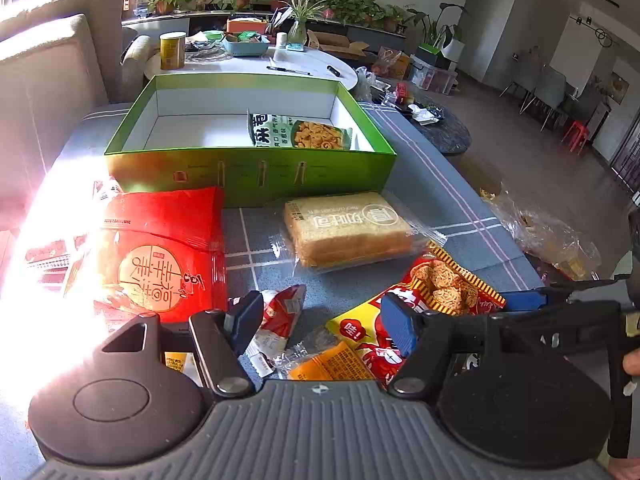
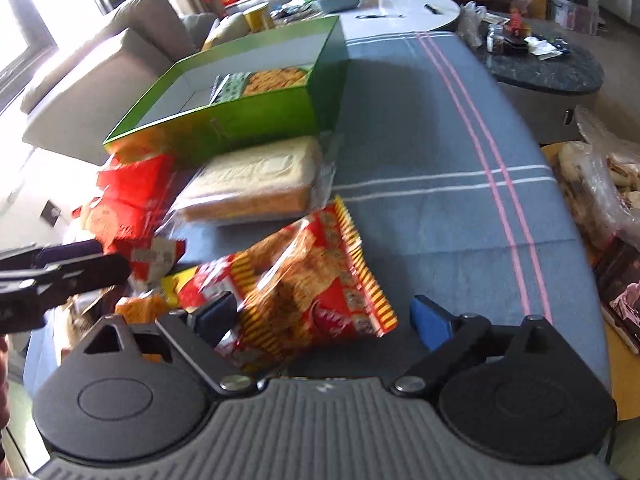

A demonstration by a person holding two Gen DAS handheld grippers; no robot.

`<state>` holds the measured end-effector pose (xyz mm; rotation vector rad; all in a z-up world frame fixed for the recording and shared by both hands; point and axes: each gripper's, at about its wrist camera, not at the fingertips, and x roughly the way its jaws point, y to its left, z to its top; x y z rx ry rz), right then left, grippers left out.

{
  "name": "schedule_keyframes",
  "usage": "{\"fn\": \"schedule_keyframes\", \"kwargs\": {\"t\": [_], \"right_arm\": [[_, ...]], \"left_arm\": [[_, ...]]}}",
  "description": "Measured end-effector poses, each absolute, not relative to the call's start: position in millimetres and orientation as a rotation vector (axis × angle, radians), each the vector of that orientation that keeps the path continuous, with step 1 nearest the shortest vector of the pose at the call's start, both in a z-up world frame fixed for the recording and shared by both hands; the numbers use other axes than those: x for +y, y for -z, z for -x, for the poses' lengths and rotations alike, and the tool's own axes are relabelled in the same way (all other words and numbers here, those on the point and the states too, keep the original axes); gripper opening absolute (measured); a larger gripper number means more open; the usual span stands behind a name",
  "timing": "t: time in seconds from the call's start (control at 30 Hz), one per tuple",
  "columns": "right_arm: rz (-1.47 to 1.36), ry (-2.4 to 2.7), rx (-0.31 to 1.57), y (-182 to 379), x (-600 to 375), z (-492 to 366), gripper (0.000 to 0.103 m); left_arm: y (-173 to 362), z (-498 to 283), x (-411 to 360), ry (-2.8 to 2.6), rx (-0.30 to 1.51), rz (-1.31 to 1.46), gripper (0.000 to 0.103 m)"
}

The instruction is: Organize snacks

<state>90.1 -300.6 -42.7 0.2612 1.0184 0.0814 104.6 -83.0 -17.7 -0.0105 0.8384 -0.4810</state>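
Grippers: left gripper (image 1: 320,320) hanging wide open over small packets; right gripper (image 2: 324,316) gaping around the red bag (image 2: 304,280), seemingly lining up a grab.
Snacks: bread (image 1: 348,228) and others lying just before the box.
Box (image 1: 248,176): holding one packet (image 1: 300,132), awaiting more.

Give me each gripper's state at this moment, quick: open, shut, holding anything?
Left gripper: open, holding nothing; small snack packets lie between its fingers.
Right gripper: open, holding nothing; the red and yellow snack bag lies between its fingers.
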Motion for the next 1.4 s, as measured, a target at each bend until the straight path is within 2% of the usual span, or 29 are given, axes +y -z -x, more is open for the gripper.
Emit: {"fn": "schedule_keyframes", "kwargs": {"t": [0.17,0.57,0.77,0.93,1.13,1.17,1.23,1.37,1.4], "right_arm": [[-0.180,-0.112,1.035,45.6,-288.1,-87.0,0.099],[-0.266,-0.085,0.946,28.2,-305.6,-96.1,0.099],[-0.225,-0.054,0.996,45.5,-302.0,-107.6,0.099],[-0.266,-0.065,0.997,47.2,-311.8,-101.0,0.100],[-0.262,-0.065,0.992,50.4,-311.0,-98.7,0.102],[-0.263,-0.063,0.994,51.9,-311.5,-98.5,0.102],[-0.272,-0.074,0.994,54.1,-313.3,-98.1,0.102],[-0.298,-0.078,0.986,52.6,-316.1,-95.5,0.102],[-0.305,-0.085,0.981,51.5,-315.7,-95.5,0.098]], "left_arm": [[17.8,-102.2,-86.7,0.479,0.842,-0.001,0.062],[24.3,-90.1,-101.3,0.543,0.868,-0.032,0.062],[32.0,-75.5,-120.8,0.617,0.876,-0.118,0.062],[39.0,-66.3,-136.1,0.621,0.842,-0.221,0.069],[45.3,-64.2,-146.8,0.576,0.786,-0.335,0.071],[47.0,-66.2,-147.1,0.561,0.784,-0.346,0.077],[52.0,-77.8,-142.7,0.545,0.828,-0.311,0.081],[56.1,-94.4,-129.6,0.511,0.884,-0.226,0.082],[56.7,-96.5,-127.4,0.502,0.891,-0.218,0.082]]}}
